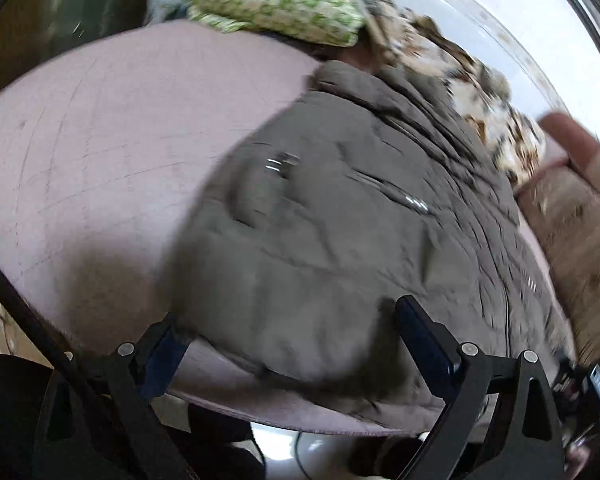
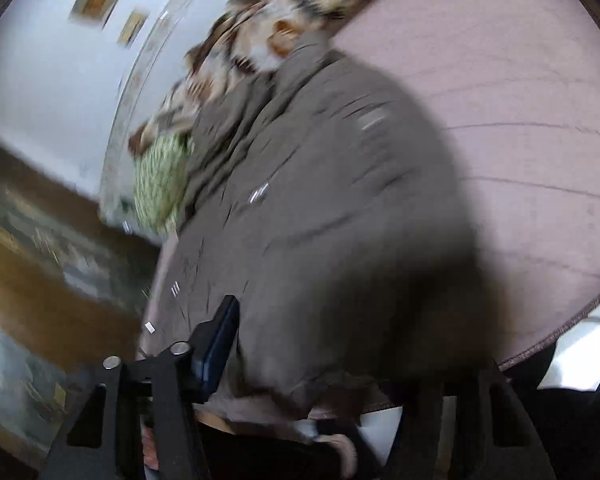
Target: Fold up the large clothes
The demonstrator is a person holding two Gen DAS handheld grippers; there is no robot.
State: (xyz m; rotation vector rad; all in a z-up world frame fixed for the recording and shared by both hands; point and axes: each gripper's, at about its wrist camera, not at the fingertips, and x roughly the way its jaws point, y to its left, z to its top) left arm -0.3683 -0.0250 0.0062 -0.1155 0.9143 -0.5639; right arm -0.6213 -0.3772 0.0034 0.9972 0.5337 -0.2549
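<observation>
A large grey-brown padded jacket (image 1: 340, 208) lies spread on a pink bed cover (image 1: 100, 128), with zips and snaps showing. It also fills the right wrist view (image 2: 320, 200). My left gripper (image 1: 288, 332) is open, its jaws wide apart on either side of the jacket's near hem. In the right wrist view my right gripper (image 2: 340, 344) shows its left finger (image 2: 216, 340) against the jacket's edge; the right finger is hidden under the cloth. Both views are blurred by motion.
A green patterned pillow (image 1: 272, 4) and a brown-and-white floral blanket (image 1: 480, 92) lie at the far side of the bed. A white wall (image 2: 40, 80) with framed pictures is behind. The bed's near edge (image 2: 548, 340) and the floor show below.
</observation>
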